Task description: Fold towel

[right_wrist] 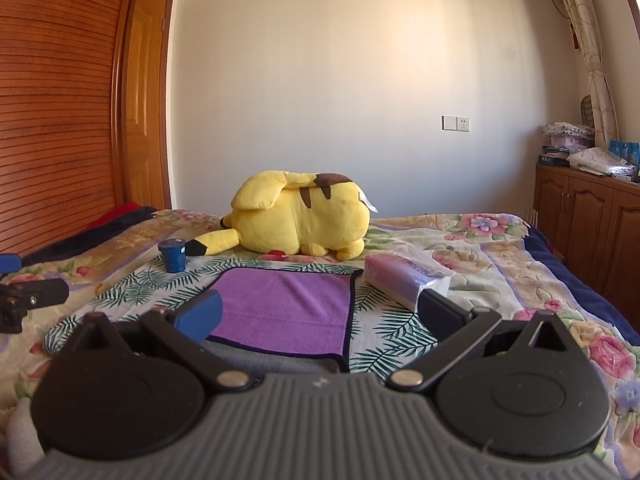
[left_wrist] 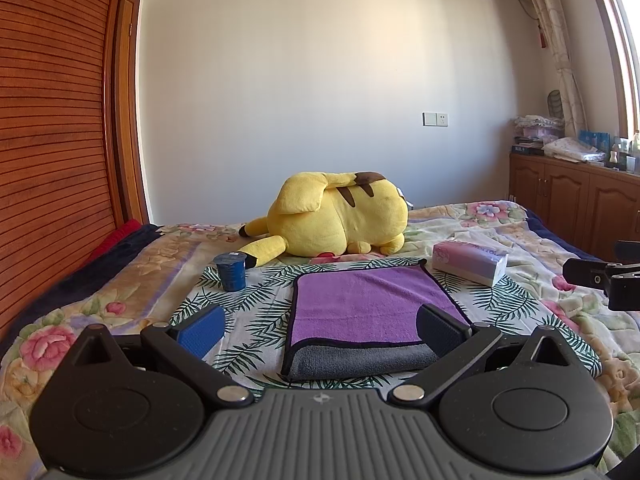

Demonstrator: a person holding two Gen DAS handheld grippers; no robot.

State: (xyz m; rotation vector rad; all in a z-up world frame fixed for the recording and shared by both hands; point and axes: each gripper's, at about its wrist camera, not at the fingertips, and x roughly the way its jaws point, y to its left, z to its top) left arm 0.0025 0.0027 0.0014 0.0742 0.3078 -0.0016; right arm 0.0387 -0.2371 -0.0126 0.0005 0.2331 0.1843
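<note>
A purple towel [left_wrist: 360, 304] with a black hem lies on a leaf-print cloth on the bed. It is folded once, and its grey underside [left_wrist: 360, 360] shows as a strip along the near edge. It also shows in the right wrist view [right_wrist: 284, 304]. My left gripper [left_wrist: 320, 330] is open and empty, hovering just short of the towel's near edge. My right gripper [right_wrist: 318, 314] is open and empty, near the towel's near right corner. Neither touches the towel.
A yellow plush toy [left_wrist: 336, 216] lies behind the towel. A blue cup [left_wrist: 231, 271] stands at the far left of the cloth. A tissue pack [left_wrist: 470, 262] lies at the far right. A wooden wardrobe stands left; cabinets [right_wrist: 592, 232] stand right.
</note>
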